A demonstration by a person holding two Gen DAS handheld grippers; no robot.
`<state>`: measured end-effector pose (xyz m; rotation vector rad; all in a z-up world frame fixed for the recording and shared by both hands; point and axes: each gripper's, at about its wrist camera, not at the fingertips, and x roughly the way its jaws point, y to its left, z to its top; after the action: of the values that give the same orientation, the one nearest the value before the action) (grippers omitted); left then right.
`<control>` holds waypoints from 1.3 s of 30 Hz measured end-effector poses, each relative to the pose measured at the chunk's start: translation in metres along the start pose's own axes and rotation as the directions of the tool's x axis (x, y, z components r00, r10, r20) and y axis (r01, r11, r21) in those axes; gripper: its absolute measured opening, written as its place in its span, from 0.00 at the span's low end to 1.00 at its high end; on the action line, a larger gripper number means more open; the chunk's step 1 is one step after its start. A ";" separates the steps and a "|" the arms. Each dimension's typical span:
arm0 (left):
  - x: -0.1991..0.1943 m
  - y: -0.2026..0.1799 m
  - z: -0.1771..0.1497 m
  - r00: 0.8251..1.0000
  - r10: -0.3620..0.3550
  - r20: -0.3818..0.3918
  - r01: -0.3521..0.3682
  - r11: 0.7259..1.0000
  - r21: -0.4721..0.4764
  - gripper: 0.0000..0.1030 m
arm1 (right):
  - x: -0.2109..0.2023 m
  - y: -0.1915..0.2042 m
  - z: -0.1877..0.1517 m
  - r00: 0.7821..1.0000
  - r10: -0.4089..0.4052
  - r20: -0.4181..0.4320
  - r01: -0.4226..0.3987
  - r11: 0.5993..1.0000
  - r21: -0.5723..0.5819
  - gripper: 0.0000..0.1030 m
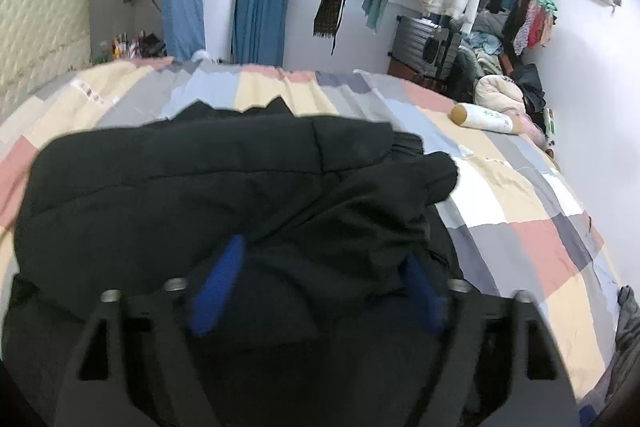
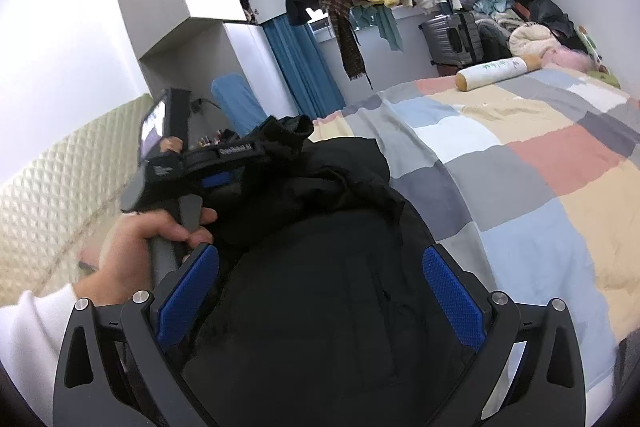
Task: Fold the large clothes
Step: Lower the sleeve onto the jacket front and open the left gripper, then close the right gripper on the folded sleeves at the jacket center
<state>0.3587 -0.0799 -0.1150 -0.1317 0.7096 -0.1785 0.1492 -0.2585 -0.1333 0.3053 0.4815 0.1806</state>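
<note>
Black padded jacket [image 1: 192, 187] lies bunched on the patchwork bedspread [image 1: 520, 227], a sleeve folded across its body. Both tools sit low over it: the left gripper [image 1: 320, 287] has its blue pads spread with cloth lying loose between them, and the right gripper [image 2: 320, 291] likewise gapes wide, pinching nothing

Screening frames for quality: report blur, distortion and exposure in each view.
Left wrist: fisheye bending with dark corners, left gripper pads smeared, black jacket shows little detail. Right wrist: same bending, right gripper pads crisp, hand slightly soft.
</note>
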 end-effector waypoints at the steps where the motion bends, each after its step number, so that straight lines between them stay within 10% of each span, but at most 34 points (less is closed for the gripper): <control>1: -0.006 0.002 0.000 1.000 0.001 0.004 -0.001 1.000 0.006 0.78 | 0.000 0.002 0.000 1.000 0.001 -0.004 -0.001 1.000 -0.005 1.00; 20: -0.101 0.157 -0.029 0.985 0.170 0.038 -0.169 0.985 -0.025 0.86 | 0.031 0.047 0.023 0.998 0.049 -0.041 -0.052 0.995 -0.086 1.00; 29: -0.064 0.224 -0.055 0.961 0.270 -0.056 -0.274 0.959 -0.077 0.95 | 0.138 0.056 0.070 0.995 0.007 -0.103 -0.019 0.993 -0.115 0.97; 39: -0.013 0.233 -0.070 0.927 0.357 -0.116 -0.350 0.933 0.080 0.98 | 0.203 0.040 0.066 0.992 0.021 -0.128 -0.026 0.999 -0.032 0.74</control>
<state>0.3301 0.1457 -0.2013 0.0657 0.8440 0.1408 0.3541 -0.1884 -0.1508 0.2674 0.6014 0.2318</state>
